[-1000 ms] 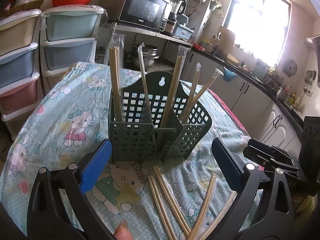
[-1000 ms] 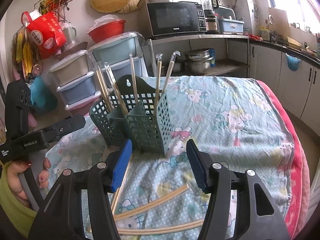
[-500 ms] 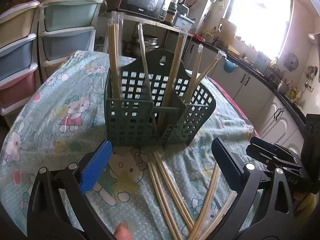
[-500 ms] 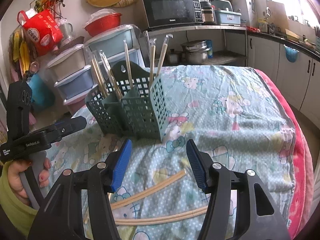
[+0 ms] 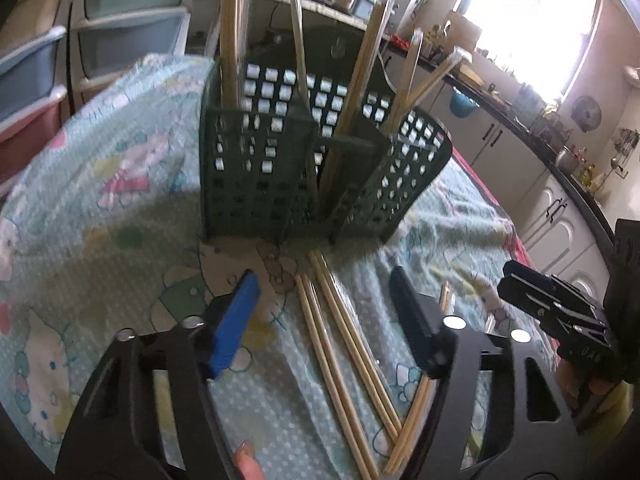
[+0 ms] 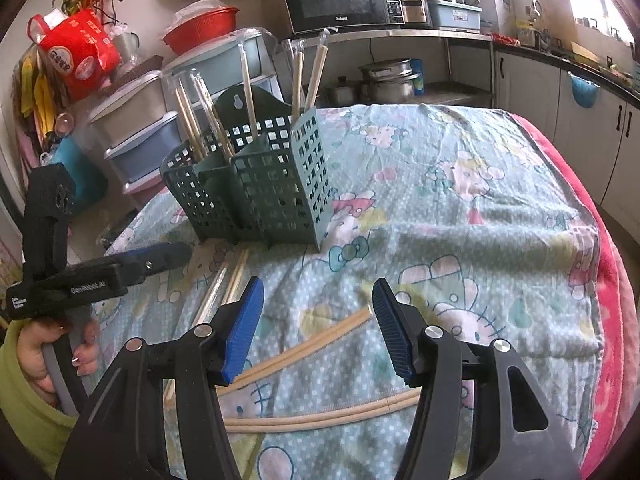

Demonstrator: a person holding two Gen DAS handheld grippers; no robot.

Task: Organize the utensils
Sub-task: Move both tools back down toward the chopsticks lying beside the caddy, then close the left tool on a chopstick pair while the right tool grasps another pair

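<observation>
**Both grippers spread, chopsticks split between caddy and counter**

Left gripper: jaws spread wide, nothing between them. Hovering low over the cloth-covered counter, just in front of the green caddy. Also visible from the right wrist view at far left, hand on the handle.

Right gripper: jaws apart, holding nothing. Pointed across the counter toward the caddy, loose pairs directly below and ahead of it.

Green caddy: perforated plastic, upright, divided into compartments, tall back panel with a hanging hole. Standing on the floral cloth near the counter's far left edge in the right wrist view.

Chopsticks in caddy: several wrapped wooden pairs standing upright or leaning, spread across compartments, tops above the rim. Same set from the other side.

Loose chopsticks on counter: two pairs lying side by side between the left gripper's fingers, far ends just short of the caddy base; more sticks crossing their near ends at lower right. In the right wrist view, one pair diagonal under the gripper, another pair lying flatter nearer the camera, two more sticks beside the left gripper's tip.

Left view motion-blurred; exact compartment per pair cannot be told.
</observation>
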